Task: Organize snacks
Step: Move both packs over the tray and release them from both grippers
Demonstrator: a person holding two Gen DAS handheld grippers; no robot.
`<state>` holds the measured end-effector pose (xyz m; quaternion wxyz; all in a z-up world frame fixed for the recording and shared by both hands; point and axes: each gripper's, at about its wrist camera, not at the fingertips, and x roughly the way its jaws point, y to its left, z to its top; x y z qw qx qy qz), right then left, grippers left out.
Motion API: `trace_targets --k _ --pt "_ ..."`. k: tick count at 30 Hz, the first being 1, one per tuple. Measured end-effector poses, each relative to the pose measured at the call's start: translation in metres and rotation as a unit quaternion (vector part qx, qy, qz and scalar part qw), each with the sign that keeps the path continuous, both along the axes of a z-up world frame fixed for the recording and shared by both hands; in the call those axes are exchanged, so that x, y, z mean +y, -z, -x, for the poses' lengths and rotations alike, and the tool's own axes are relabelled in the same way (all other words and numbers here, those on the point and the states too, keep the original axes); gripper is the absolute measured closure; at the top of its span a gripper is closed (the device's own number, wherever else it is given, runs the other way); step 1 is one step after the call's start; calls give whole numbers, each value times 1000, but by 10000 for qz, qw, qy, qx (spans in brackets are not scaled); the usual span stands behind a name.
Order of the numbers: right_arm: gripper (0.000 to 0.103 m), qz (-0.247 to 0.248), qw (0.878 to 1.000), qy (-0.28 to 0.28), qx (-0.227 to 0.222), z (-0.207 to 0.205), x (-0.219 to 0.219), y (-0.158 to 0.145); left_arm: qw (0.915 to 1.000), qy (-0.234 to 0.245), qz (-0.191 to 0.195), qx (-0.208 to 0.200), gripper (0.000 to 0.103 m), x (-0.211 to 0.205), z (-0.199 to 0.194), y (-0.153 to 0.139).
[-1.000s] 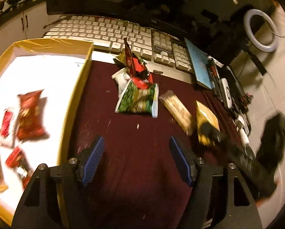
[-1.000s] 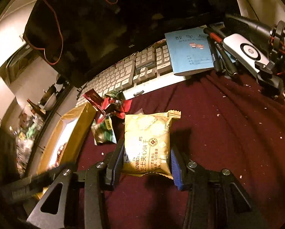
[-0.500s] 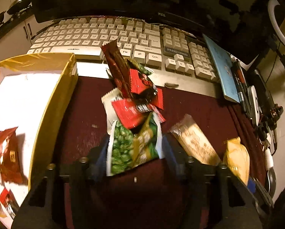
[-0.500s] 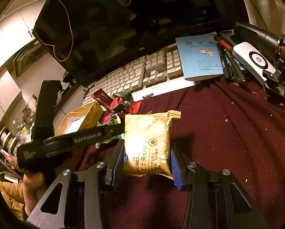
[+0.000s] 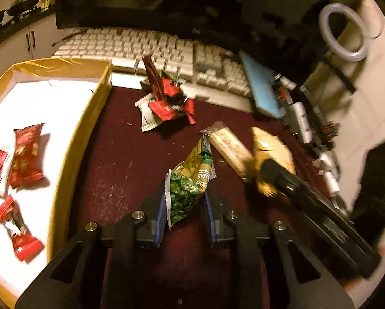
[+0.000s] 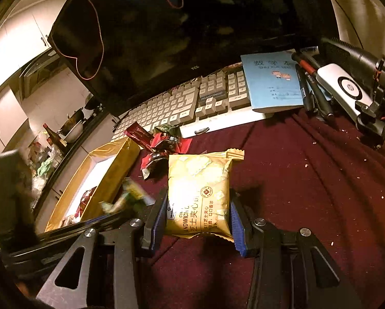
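Note:
My left gripper [image 5: 184, 206] is shut on a green pea snack packet [image 5: 191, 180] and holds it above the dark red cloth. My right gripper [image 6: 196, 221] is shut on a yellow sandwich cracker packet [image 6: 198, 190], which also shows in the left wrist view [image 5: 272, 154]. A pile of red and white snack packets [image 5: 166, 105] lies near the keyboard. A tan cracker bar [image 5: 229, 149] lies beside it. The gold-rimmed box [image 5: 86, 128] at the left holds several red packets [image 5: 25, 154]. The box also shows in the right wrist view [image 6: 115, 170].
A white keyboard [image 5: 146, 49] and a dark monitor [image 6: 192, 25] stand at the back. A blue notebook [image 6: 272, 82], pens [image 6: 310, 87] and devices [image 6: 347, 90] lie at the right. A ring light [image 5: 344, 36] stands at the far right.
My left gripper has closed on the green pea packet and pulled it back from the pile, lifting it. My right gripper still holds the yellow packet, nearly unmoved.

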<state>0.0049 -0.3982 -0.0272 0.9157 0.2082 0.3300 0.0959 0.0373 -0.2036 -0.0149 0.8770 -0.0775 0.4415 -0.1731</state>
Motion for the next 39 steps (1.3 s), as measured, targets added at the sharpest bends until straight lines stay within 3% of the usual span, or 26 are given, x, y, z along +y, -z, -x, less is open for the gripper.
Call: trace_targets --k 4,8,14,20,25,30,39 --pt "59 51 9999 -33 -141 5 1 -3 9982 25 602 -16 80 29 21 -11" --pt "59 -49 9997 -243 -11 4 10 -7 9964 -156 820 -132 80 61 34 -25" --pt "59 -165 9924 -1206 -187 2 67 -36 9907 -749 1075 -354 80 129 48 -48" --pt "59 89 9821 -1882 61 -33 137 -47 9827 -1442 1044 -506 80 186 39 -56" --pt "59 471 9753 -2148 208 -76 179 -47 9779 -1811 1003 -291 80 221 12 -41" --pt "59 654 9695 -2289 586 -129 214 -41 9749 -2025 894 234 80 237 -28 -19" --pt "59 1127 9643 -2256 812 -163 244 -17 9692 -2235 569 867 80 247 -57 18"
